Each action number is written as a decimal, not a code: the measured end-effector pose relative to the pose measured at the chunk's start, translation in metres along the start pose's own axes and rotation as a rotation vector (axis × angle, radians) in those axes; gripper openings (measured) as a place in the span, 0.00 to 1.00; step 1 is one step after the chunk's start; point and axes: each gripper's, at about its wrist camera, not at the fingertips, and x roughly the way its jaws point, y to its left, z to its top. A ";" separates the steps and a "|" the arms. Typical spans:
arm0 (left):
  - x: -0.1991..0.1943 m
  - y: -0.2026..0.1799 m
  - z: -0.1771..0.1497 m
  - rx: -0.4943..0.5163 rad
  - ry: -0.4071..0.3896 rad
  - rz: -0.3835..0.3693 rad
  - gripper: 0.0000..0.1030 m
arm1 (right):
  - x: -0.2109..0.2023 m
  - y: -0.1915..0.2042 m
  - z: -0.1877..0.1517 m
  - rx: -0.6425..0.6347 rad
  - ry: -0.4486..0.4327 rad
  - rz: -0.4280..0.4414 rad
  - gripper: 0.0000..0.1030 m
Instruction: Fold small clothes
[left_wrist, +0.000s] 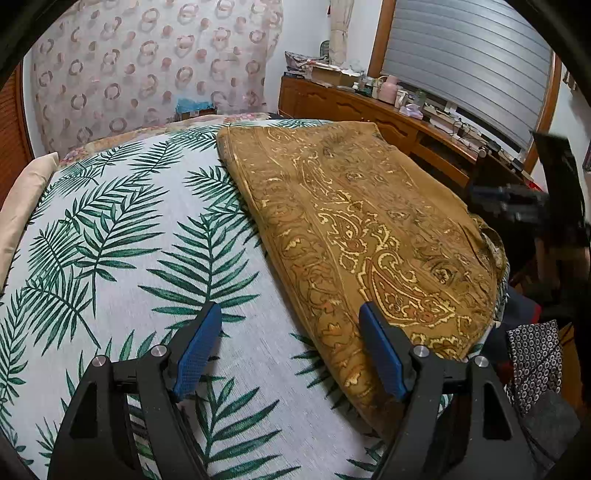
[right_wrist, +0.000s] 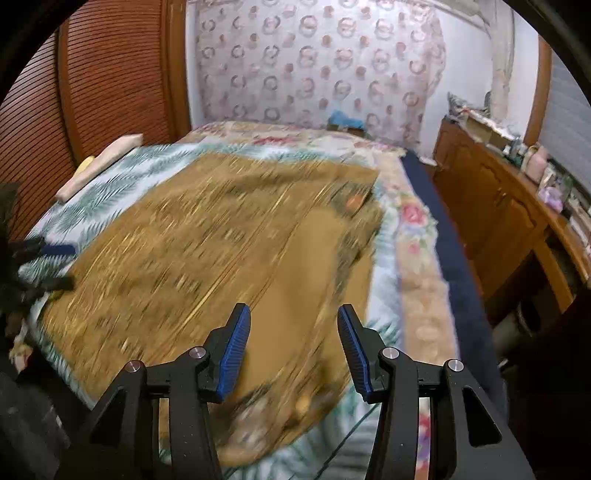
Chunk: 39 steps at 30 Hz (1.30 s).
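A bedroom: a ring-patterned curtain (left_wrist: 147, 66) hangs behind the bed, and a long wooden sideboard (left_wrist: 369, 110) cluttered with small items runs under a shuttered window (left_wrist: 469, 62). The bed wears a palm-leaf cover (left_wrist: 129, 240). On it lies the mustard paisley garment (left_wrist: 362, 236), folded flat; the right wrist view is smeared, so its far edges are hard to judge. The left gripper (left_wrist: 290, 345) hovers wide open at its near edge. The right gripper (right_wrist: 293, 349) hangs over it, likewise spread and empty.

A bed (left_wrist: 122, 229) under a palm-leaf cover fills the room, with a ring-patterned curtain (left_wrist: 147, 62) behind and a cluttered wooden sideboard (left_wrist: 369, 110) beneath a shuttered window (left_wrist: 469, 62).
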 end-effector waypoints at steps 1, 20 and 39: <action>-0.001 -0.001 -0.001 0.003 0.001 0.000 0.75 | -0.001 0.002 -0.005 0.000 0.005 0.011 0.49; -0.005 -0.011 -0.010 0.010 0.041 -0.065 0.56 | -0.020 -0.021 -0.024 0.034 -0.045 -0.010 0.03; -0.027 -0.030 0.002 0.028 0.006 -0.162 0.05 | -0.022 0.006 -0.014 0.028 -0.076 0.007 0.55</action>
